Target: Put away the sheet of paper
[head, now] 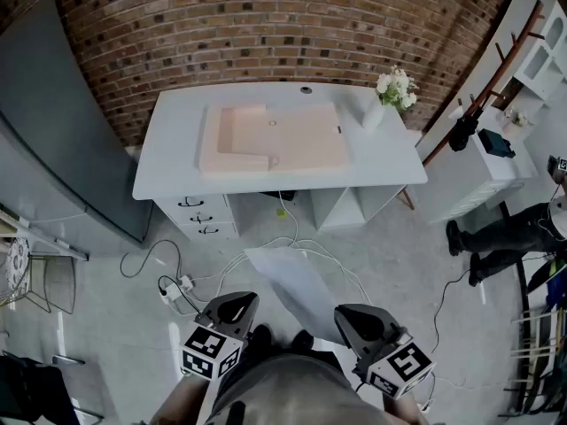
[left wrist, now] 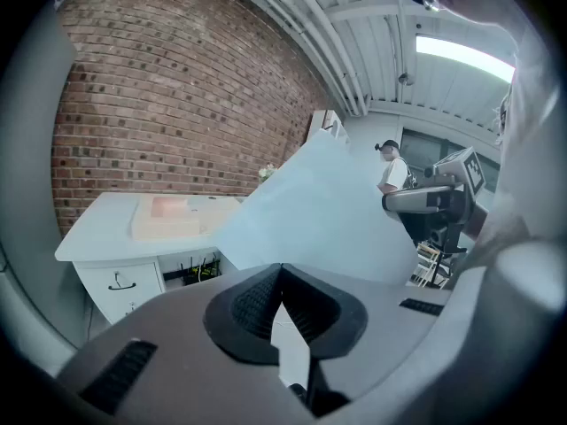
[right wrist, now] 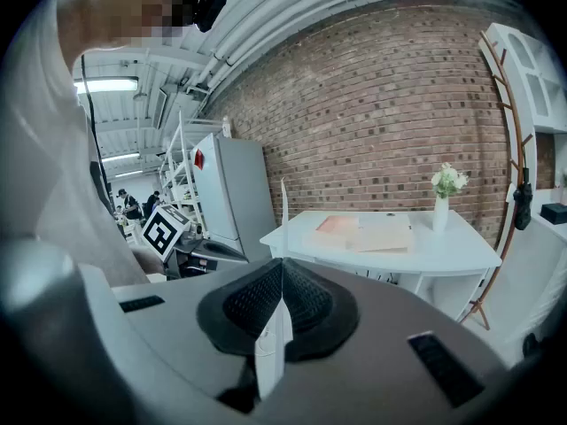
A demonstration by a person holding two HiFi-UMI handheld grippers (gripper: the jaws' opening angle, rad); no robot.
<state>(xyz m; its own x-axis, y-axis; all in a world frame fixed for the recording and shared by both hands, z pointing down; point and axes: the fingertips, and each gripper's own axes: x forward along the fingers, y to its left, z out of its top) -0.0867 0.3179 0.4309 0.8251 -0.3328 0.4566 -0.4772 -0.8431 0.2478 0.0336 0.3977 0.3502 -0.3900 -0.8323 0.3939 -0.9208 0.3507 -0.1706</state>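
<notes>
While we stand well back from the desk (head: 173, 162), our right gripper (head: 353, 319) pinches the near edge of the sheet (head: 297, 286), which hangs in the air above the floor (head: 416, 237). Our left gripper (head: 237, 308), jaws pressed together, sits just beside the sheet.

The sheet of paper (head: 299, 292) is thin, smooth, matt white. The table (head: 168, 162) looks smooth, painted white; behind the table, the wall (head: 266, 25) is rough red brick. Pads (left wrist: 244, 306) of the left tool (left wrist: 282, 280) are black, finely ribbed.
</notes>
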